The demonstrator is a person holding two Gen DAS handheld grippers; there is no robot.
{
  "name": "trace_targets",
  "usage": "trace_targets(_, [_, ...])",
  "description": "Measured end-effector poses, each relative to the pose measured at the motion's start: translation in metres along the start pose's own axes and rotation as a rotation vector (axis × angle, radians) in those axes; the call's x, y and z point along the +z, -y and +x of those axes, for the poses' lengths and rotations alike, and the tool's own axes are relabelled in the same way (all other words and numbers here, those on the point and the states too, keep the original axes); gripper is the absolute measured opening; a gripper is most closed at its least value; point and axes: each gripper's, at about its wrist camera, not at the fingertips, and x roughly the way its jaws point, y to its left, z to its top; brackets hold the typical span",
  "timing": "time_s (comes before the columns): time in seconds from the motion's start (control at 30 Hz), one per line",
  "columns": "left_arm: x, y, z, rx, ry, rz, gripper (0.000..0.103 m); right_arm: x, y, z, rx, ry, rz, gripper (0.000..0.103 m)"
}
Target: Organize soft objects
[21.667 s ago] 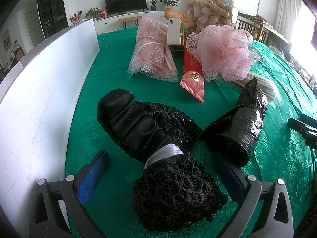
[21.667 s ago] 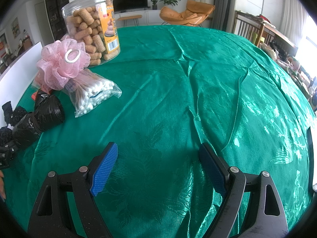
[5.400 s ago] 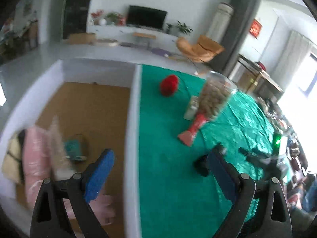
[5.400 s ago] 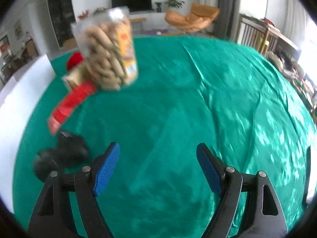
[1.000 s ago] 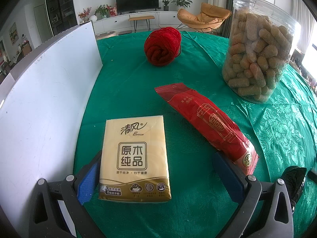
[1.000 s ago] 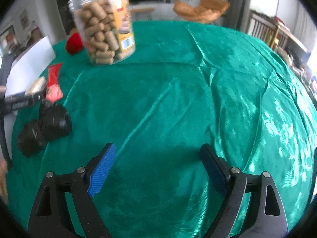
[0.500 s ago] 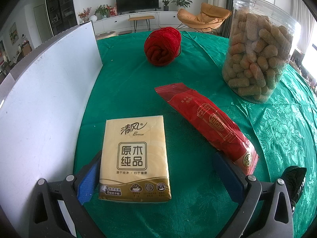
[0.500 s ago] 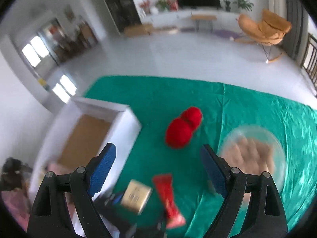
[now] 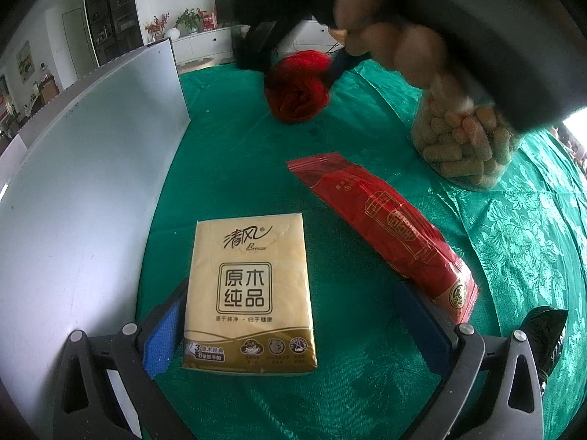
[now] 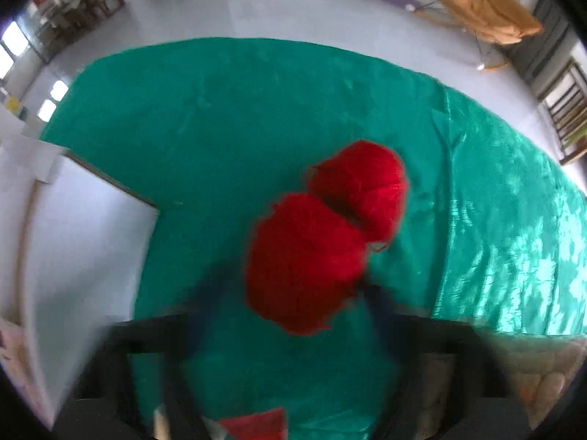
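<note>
A yellow tissue pack [image 9: 249, 293] lies flat on the green cloth between the fingers of my open left gripper [image 9: 293, 333], against its left pad [image 9: 161, 333]. A red packet [image 9: 385, 234] lies to its right. Farther back sits red yarn [image 9: 297, 88]. My right gripper [image 9: 299, 51] hangs over the yarn from above, seen blurred with the hand holding it. In the right wrist view the two red yarn balls [image 10: 323, 234] sit between its blurred, spread fingers, apart from the pads.
A white box wall [image 9: 84, 168] runs along the left. A clear jar of tan snacks [image 9: 466, 143] stands at the right. A black bag [image 9: 546, 333] lies at the lower right. The green cloth [image 10: 205, 117] covers the table.
My right gripper has swung up and over to the far side and come down over the red yarn. My left gripper and the tissue pack have not moved.
</note>
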Motion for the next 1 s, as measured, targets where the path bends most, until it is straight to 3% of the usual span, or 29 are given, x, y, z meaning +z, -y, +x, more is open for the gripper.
trace_targets(0.1, [0.0,0.001,0.001,0.0,0.0,0.0,0.103,-0.01,0.007,-0.022,0.037,0.063,0.014,0.042])
trace_targets(0.23, [0.0,0.0,0.0,0.0,0.0,0.0,0.103,-0.041,0.017,-0.092,0.091,0.214,0.022,0.042])
trace_targets(0.33, [0.001,0.001,0.002,0.0,0.0,0.0,0.103,-0.089,0.031,-0.151,0.128,0.311,0.024,0.043])
trace_targets(0.47, [0.001,0.001,0.002,0.0,0.0,0.0,0.103,-0.18,0.07,-0.201,0.117,0.363,0.035,0.044])
trace_targets(0.7, [0.001,0.001,0.002,0.0,0.0,0.0,0.103,-0.314,0.158,-0.203,0.046,0.262,0.186,0.044])
trace_targets(0.87, [0.001,0.001,0.002,0.0,0.0,0.0,0.103,-0.364,0.174,-0.157,-0.017,0.145,0.194,0.044])
trace_targets(0.9, [0.0,0.001,0.001,0.0,0.0,0.0,0.103,-0.372,0.17,-0.155,-0.032,0.145,0.191,0.046])
trace_targets(1.0, [0.001,0.001,0.002,0.0,0.0,0.0,0.103,-0.386,0.169,-0.139,-0.049,0.215,0.186,0.065])
